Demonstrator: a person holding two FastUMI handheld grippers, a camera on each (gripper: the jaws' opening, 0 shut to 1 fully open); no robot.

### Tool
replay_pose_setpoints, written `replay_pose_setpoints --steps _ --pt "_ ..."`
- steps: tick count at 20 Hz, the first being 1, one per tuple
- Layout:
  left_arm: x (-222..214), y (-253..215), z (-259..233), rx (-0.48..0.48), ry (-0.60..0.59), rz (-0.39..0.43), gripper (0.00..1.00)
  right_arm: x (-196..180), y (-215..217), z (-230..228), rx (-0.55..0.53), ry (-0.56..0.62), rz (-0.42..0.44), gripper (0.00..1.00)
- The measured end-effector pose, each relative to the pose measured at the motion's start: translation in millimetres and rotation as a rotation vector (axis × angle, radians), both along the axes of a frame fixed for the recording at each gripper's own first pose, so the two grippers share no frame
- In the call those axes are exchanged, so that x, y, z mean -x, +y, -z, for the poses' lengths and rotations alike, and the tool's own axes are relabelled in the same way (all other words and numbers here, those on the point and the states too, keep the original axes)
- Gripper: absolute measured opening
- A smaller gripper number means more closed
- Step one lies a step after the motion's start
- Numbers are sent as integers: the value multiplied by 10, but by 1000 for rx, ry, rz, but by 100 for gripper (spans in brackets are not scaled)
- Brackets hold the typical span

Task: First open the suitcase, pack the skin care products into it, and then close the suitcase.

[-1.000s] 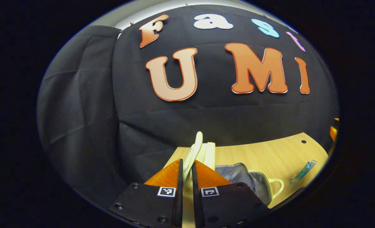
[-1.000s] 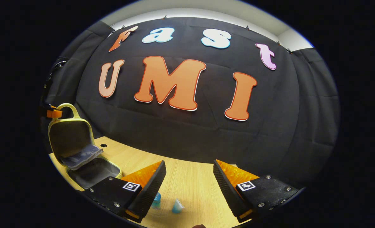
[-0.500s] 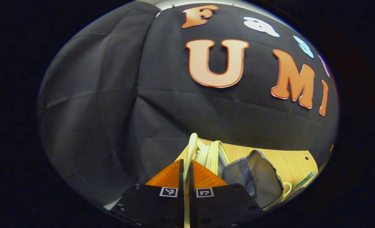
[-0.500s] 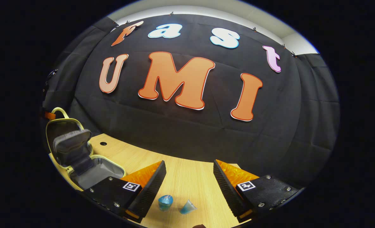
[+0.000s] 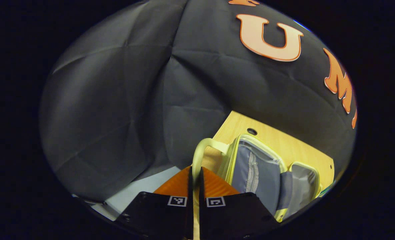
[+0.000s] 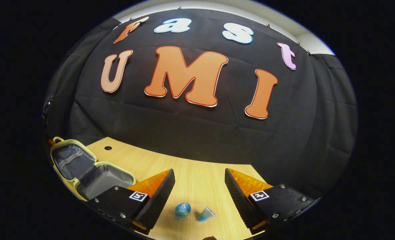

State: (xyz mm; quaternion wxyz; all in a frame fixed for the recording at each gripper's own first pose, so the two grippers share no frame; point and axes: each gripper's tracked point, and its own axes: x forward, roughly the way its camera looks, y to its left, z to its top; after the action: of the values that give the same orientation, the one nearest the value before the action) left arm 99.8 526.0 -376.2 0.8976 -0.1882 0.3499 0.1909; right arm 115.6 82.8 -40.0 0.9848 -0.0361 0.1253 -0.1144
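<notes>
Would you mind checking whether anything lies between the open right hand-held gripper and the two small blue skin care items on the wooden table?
Nothing visible does. The right hand-held gripper is open, and the small blue rounded bottle and blue tube lie on bare light wooden table just ahead, between its fingers.

A pale yellow suitcase [image 5: 232, 150] with a grey lining is seen lying open on the light wooden table [image 6: 197, 180], its handle [image 5: 200, 151] the same pale yellow. A lighter grey zip strip is shown on the lining of the far half. Two small translucent blue skin care products [image 6: 183, 210] are seen near the table's front edge. The wall [image 6: 190, 133] behind is draped in black cloth.
</notes>
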Motion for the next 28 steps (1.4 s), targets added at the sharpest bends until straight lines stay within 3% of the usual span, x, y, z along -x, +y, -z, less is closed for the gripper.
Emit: replay_pose_setpoints --steps 5,7,9,12,15,18,20,22,28 --pt "52 -11 406 -82 125 12 10 111 -87 94 -13 23 47 95" --pt "46 1 325 -129 115 34 22 164 -124 197 -31 46 55 95" --pt "-21 -81 187 -146 67 58 27 239 -179 286 -38 65 57 95" --pt "-48 -294 -132 -124 -11 70 51 286 -286 353 -47 67 56 96" --pt "-112 -592 -602 -94 -111 80 62 306 -350 400 -54 68 33 96" --pt "-17 -905 -903 -78 -232 110 89 329 -413 420 -60 52 9 96" --pt "15 -1162 -1059 -77 -252 156 99 350 -426 469 -89 57 -10 96" --pt "-69 -1477 -1179 -110 -280 215 96 366 -459 507 -103 54 -26 96" --pt "-15 -2771 -1381 -44 -311 368 97 482 -549 778 -125 90 -76 96"
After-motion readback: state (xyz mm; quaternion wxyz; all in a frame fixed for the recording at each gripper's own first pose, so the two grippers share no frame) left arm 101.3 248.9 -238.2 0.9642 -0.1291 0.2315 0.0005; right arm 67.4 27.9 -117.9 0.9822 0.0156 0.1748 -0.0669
